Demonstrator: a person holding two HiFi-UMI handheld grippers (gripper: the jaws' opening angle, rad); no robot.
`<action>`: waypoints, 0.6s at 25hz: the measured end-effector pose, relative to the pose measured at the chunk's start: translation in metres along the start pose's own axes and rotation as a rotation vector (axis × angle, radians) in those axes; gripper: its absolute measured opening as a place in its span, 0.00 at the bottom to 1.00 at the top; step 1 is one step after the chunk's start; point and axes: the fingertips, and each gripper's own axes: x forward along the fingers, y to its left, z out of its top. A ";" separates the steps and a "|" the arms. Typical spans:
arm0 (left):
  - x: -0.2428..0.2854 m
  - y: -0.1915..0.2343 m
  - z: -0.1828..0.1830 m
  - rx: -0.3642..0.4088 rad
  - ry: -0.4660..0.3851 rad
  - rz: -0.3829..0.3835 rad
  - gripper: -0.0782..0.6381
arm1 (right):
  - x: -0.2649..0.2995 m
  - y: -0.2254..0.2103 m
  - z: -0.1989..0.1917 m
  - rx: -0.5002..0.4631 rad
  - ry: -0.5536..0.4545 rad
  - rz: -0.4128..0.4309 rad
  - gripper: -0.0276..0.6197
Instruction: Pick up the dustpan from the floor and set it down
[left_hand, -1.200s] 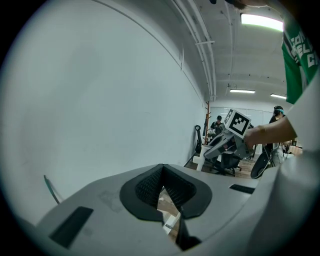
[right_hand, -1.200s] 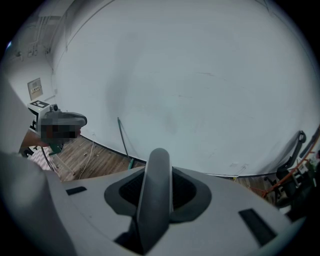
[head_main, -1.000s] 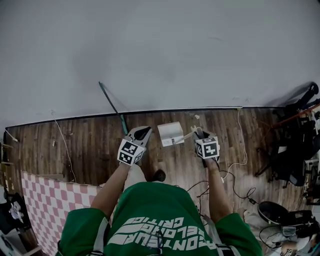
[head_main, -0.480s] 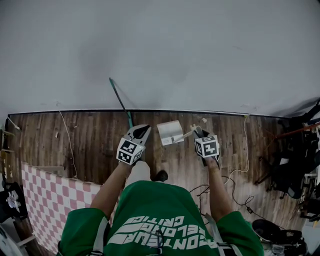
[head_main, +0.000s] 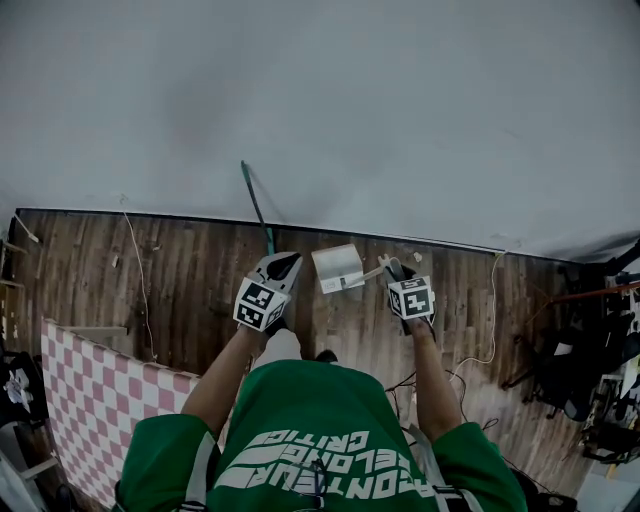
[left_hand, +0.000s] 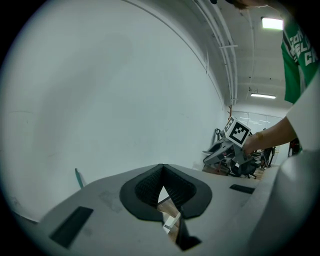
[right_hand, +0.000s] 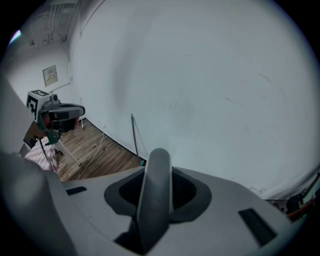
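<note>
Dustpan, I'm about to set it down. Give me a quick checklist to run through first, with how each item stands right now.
1. Right gripper holds the dustpan: ok, its jaws are closed on the handle.
2. Left gripper is empty: ok, jaws together with nothing between them.
3. Green pole is clear of the dustpan: ok, it leans on the wall, apart to the left.
4. Cable is out of the way: ok, it lies beyond the right gripper.
5. Dustpan's height above the floor: cannot tell.
</note>
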 end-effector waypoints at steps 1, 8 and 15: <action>-0.001 0.007 0.000 -0.003 -0.001 0.001 0.11 | 0.005 0.002 0.004 -0.004 -0.001 0.001 0.21; -0.012 0.049 0.000 -0.027 -0.004 0.012 0.11 | 0.036 0.021 0.035 -0.043 0.003 0.015 0.21; -0.027 0.075 -0.002 -0.042 -0.003 0.034 0.11 | 0.063 0.038 0.062 -0.085 0.008 0.041 0.21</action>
